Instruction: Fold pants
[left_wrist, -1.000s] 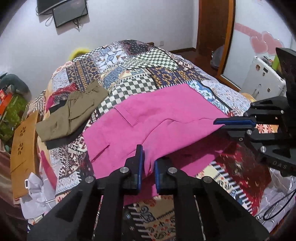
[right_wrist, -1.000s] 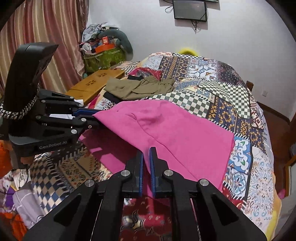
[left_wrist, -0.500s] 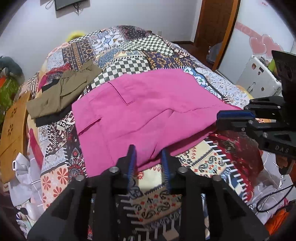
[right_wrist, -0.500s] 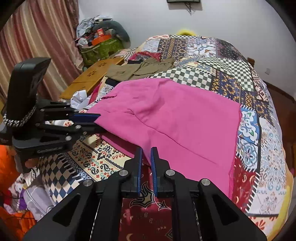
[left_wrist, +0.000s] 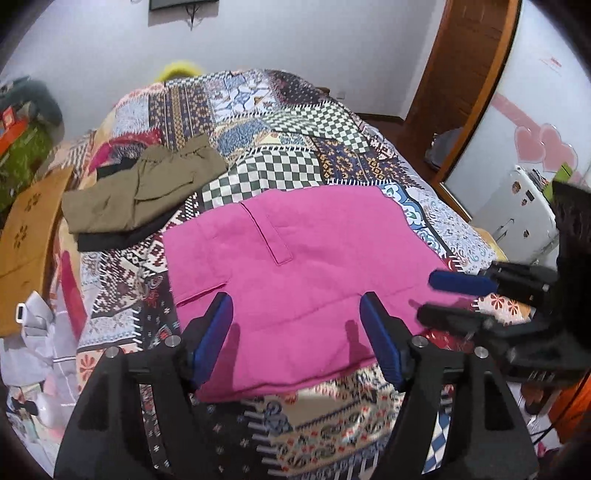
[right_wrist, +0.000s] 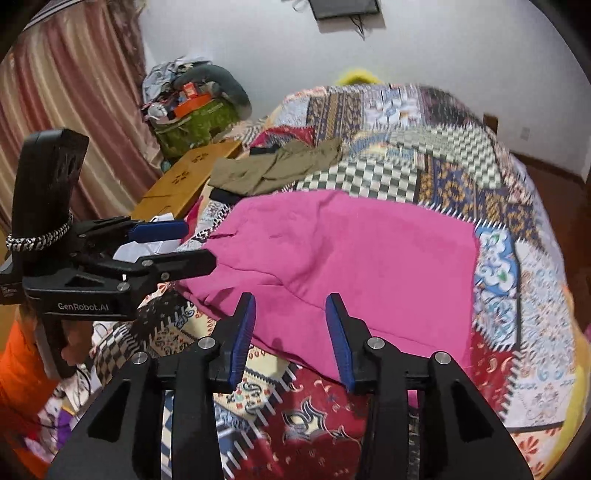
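The pink pants (left_wrist: 295, 266) lie folded and flat on the patchwork quilt (left_wrist: 280, 129); in the right wrist view the pink pants (right_wrist: 351, 266) fill the middle. My left gripper (left_wrist: 295, 310) hovers over their near edge, its jaws opening, pads clear of the cloth. My right gripper (right_wrist: 290, 314) is over the near edge further right, its jaws also opening, nothing pinched. Each gripper shows in the other's view: the right gripper (left_wrist: 426, 295) at the pants' right corner, the left gripper (right_wrist: 199, 243) at their left corner.
Folded olive pants (left_wrist: 140, 195) rest on a dark garment at the quilt's far left, the same olive pants (right_wrist: 273, 170) showing in the right wrist view. A wooden board (left_wrist: 26, 236) leans beside the bed. A white appliance (left_wrist: 524, 206) and a door stand right.
Both grippers were shut on the pink pants' near edge and have opened and let it go. The lifted fold has dropped, so the pants now lie flat on the quilt.
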